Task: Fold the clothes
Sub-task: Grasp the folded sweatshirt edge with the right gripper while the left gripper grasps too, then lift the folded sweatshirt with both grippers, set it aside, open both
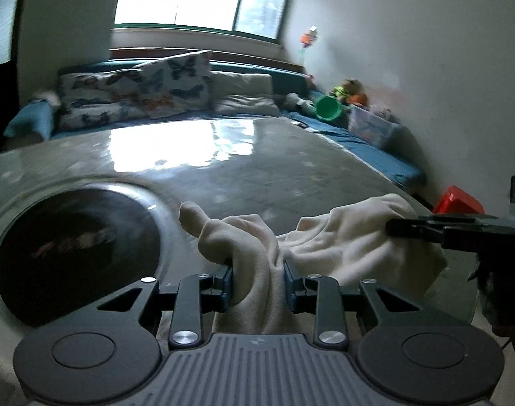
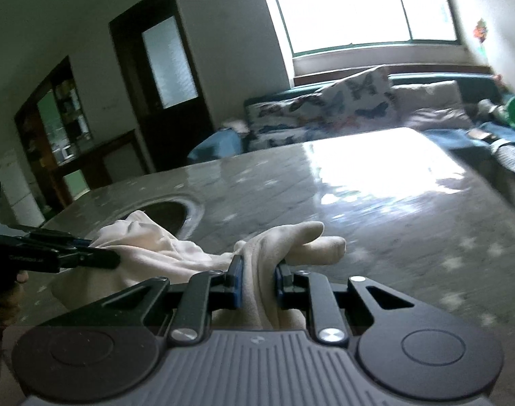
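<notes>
A cream-coloured garment (image 1: 342,250) hangs bunched between both grippers, just above the glossy grey table (image 1: 257,176). My left gripper (image 1: 257,280) is shut on one bunched end of it, and a fold sticks up past the fingers. My right gripper (image 2: 257,280) is shut on the other end of the garment (image 2: 284,243), whose tip pokes forward. In the left wrist view the right gripper (image 1: 413,230) comes in from the right, pinching the cloth. In the right wrist view the left gripper (image 2: 81,257) comes in from the left, clamped on the cloth.
A round dark inset (image 1: 74,257) sits in the table at the left. Behind the table runs a blue bench with butterfly cushions (image 1: 139,94), a green bowl (image 1: 328,108) and toys. A red box (image 1: 457,203) stands by the right wall. A dark door (image 2: 162,77) is at the left.
</notes>
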The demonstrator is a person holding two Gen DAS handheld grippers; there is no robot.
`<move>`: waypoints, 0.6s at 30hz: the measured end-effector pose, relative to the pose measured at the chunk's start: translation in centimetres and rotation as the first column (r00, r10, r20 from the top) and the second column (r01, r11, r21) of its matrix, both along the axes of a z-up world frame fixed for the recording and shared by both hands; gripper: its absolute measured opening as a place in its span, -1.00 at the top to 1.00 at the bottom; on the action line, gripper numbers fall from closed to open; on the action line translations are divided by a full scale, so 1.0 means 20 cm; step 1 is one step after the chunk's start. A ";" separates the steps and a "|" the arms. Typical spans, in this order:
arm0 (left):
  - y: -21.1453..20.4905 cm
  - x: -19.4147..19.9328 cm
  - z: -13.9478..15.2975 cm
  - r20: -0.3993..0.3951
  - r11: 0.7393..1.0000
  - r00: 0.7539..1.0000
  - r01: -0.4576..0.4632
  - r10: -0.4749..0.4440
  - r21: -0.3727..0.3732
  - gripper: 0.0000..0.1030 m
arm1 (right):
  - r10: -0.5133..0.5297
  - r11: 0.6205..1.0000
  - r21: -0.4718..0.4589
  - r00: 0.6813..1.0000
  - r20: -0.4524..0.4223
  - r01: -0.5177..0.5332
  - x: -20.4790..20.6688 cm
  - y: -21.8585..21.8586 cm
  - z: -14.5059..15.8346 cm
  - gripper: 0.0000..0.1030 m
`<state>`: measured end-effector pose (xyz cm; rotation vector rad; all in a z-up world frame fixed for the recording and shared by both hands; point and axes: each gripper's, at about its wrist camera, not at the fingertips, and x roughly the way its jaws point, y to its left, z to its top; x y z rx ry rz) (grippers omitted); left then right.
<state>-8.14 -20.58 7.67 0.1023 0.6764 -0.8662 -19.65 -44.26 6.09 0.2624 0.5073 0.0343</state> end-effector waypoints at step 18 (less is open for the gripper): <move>-0.96 0.04 0.05 0.047 0.972 0.972 0.229 -0.232 0.060 0.37 | -0.335 0.926 -0.166 0.941 0.050 0.339 -0.13 -0.59 0.10 0.68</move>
